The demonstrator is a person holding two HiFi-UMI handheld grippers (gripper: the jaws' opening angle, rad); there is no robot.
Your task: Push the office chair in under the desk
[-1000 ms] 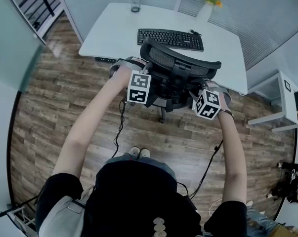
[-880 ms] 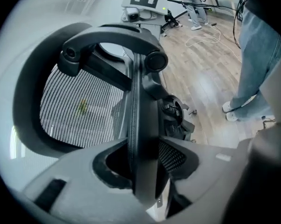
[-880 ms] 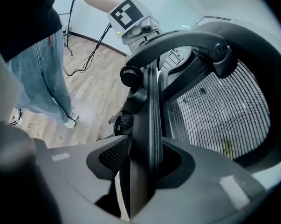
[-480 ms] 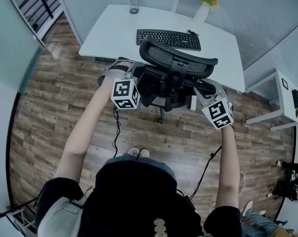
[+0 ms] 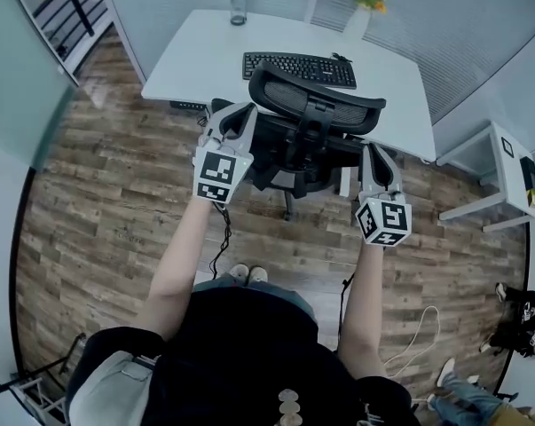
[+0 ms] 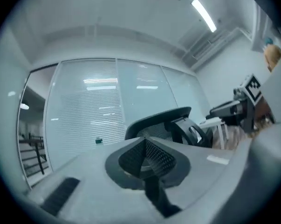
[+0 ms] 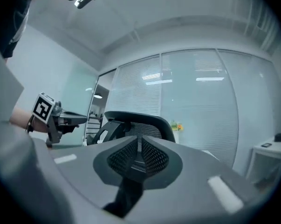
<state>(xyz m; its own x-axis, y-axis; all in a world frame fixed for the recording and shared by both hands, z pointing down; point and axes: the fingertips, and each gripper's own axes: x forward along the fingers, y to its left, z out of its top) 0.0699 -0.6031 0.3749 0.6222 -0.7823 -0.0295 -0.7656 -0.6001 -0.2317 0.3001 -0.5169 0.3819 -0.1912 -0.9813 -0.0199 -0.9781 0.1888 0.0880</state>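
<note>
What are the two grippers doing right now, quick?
Left gripper: closed, holding nothing.
Right gripper: closed, holding nothing; its jaws have just been closing.

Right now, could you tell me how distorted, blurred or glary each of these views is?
Head view: sharp, fisheye-curved floor edges. Left gripper view: heavy round vignette, bright ceiling light, soft close foreground. Right gripper view: same vignette, light reflections on glass wall, chair fairly crisp.

Left gripper [image 5: 232,122] and right gripper [image 5: 378,161] have just closed, seemingly empty.
</note>
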